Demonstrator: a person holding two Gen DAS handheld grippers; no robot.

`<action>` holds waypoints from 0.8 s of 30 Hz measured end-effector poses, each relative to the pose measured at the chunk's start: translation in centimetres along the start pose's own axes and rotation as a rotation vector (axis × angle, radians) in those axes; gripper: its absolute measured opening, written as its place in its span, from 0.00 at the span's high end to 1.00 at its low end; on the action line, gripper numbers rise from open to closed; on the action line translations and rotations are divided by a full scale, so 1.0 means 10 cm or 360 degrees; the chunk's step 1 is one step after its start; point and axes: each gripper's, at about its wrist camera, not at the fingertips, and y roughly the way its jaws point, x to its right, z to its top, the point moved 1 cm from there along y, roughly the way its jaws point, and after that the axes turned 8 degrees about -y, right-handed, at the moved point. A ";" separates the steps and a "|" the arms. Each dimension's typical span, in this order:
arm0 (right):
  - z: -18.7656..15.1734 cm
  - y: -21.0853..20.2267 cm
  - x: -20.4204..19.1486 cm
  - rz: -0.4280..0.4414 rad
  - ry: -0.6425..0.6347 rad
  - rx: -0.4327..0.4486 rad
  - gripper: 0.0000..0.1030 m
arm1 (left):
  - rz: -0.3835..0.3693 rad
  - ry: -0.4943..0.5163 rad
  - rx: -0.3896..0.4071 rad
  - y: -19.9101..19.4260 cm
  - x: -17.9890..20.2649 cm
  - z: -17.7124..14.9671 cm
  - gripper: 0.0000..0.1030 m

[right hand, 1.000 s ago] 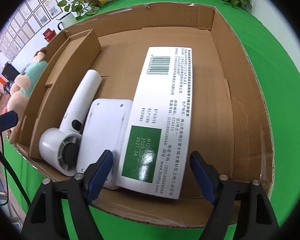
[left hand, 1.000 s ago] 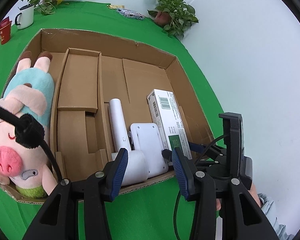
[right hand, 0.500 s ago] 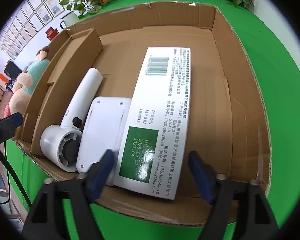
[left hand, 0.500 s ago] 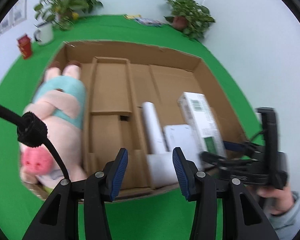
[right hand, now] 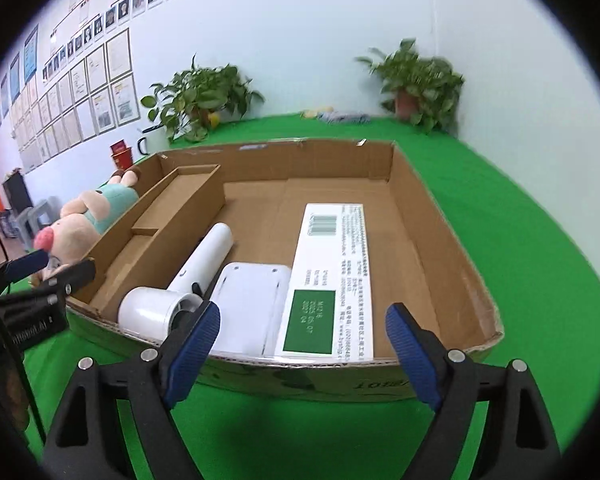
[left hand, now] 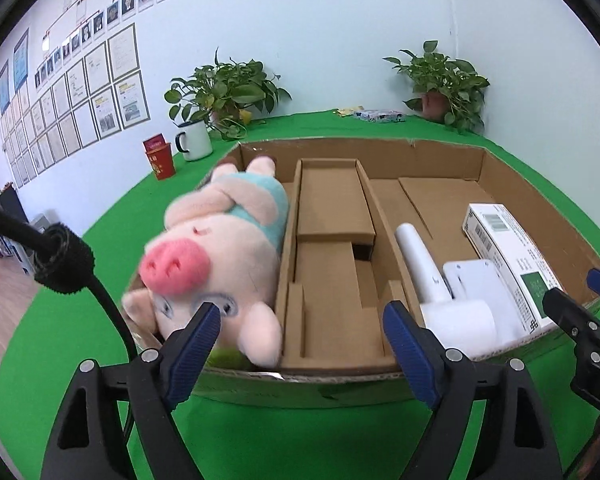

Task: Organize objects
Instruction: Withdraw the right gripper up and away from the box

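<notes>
At nine o'clock in the cardboard box (left hand: 440,160) lies the plush pig (left hand: 216,248), soft and light, best pinched round its belly, then the smooth hair dryer (right hand: 188,288) and stiff carton (right hand: 332,280), while left gripper (left hand: 302,340) and right gripper (right hand: 302,344) hang released.

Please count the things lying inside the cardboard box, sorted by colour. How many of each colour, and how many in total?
White: 3, the hair dryer, the flat device and the long carton.
Pink and teal: 1, the plush pig.
Total: 4 in the cardboard box.
</notes>
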 end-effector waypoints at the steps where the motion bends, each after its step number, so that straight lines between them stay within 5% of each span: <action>1: 0.00 0.00 -0.02 -0.0008 0.0005 0.0016 0.17 | -0.0002 -0.0006 0.0017 0.01 -0.01 -0.03 0.16; 7: -0.03 0.00 -0.12 -0.0086 -0.0054 0.0080 0.14 | 0.0007 -0.0008 0.0154 0.02 -0.01 -0.11 0.08; 24: -0.07 -0.02 -0.19 -0.0043 -0.0083 0.0129 0.01 | 0.0037 -0.0028 0.0144 0.06 0.01 -0.01 0.00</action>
